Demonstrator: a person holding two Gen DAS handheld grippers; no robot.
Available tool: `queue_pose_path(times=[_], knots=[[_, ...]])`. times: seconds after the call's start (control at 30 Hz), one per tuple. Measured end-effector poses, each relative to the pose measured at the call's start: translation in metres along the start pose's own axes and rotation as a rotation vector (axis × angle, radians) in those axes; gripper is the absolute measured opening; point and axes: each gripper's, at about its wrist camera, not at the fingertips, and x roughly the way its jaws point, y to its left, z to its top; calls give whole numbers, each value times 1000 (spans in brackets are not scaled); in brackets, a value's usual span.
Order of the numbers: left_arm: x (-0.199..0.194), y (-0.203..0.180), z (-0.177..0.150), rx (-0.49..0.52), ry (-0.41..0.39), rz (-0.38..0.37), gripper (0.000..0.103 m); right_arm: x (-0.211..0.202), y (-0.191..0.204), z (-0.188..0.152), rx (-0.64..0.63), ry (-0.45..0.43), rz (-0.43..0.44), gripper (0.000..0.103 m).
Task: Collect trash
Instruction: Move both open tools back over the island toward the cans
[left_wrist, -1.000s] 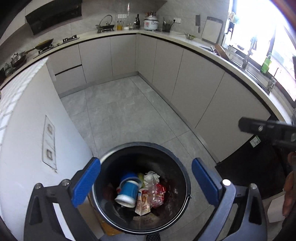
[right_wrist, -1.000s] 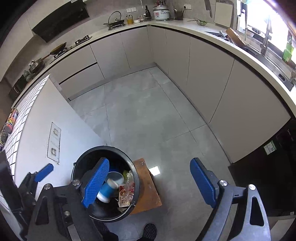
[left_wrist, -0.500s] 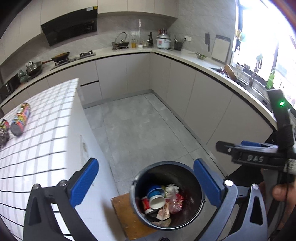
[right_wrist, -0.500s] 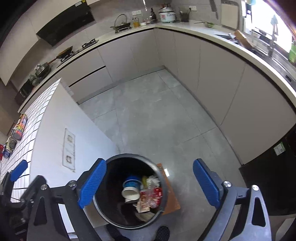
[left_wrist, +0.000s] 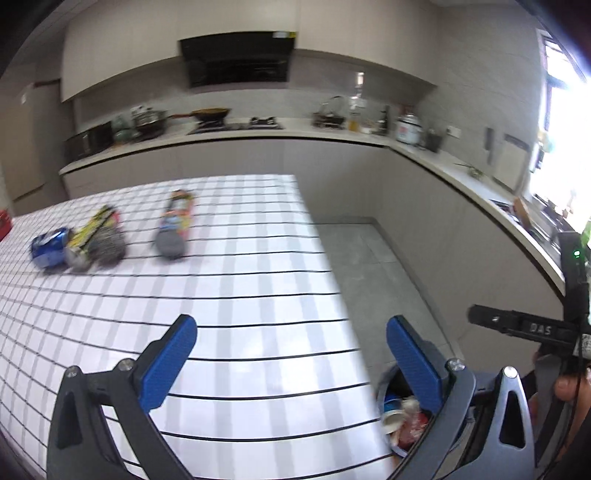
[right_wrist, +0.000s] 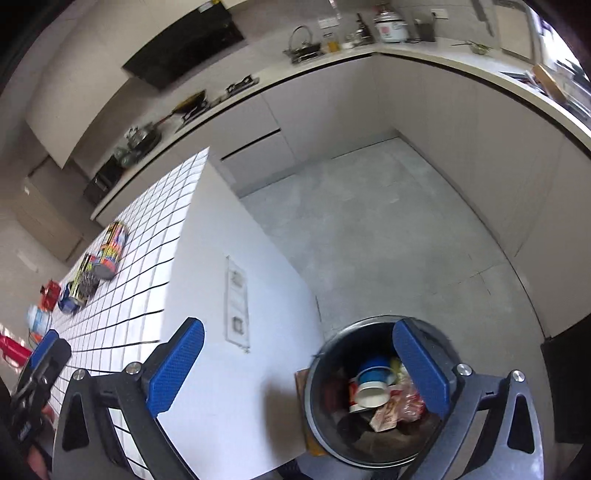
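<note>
Left gripper (left_wrist: 291, 352) wide open, nothing between its blue pads, over the white tiled counter (left_wrist: 229, 295). Well ahead and to its left: a tall can (left_wrist: 175, 223) on its side, a second can (left_wrist: 98, 240) beside a crushed blue can (left_wrist: 48, 247), all blurred. Right gripper (right_wrist: 297, 365) opening, jaws spread wide and empty, above the counter's end wall. Black bin (right_wrist: 325, 369) on the floor just under its right finger, holding a blue-and-white cup (right_wrist: 371, 384) and wrappers (right_wrist: 397, 404). Cans far off to the upper left in the right wrist view.
</note>
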Motion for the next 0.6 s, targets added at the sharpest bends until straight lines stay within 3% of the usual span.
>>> queue_pose_path(times=[0.13, 0.27, 0.6], knots=[[0, 55, 0, -10, -15, 82, 103, 13, 50, 0, -74, 15, -52, 103], [3, 111, 1, -52, -26, 98, 103, 26, 95, 1, -100, 6, -78, 103], [12, 252, 5, -143, -22, 201, 103, 70, 215, 8, -183, -16, -41, 103]])
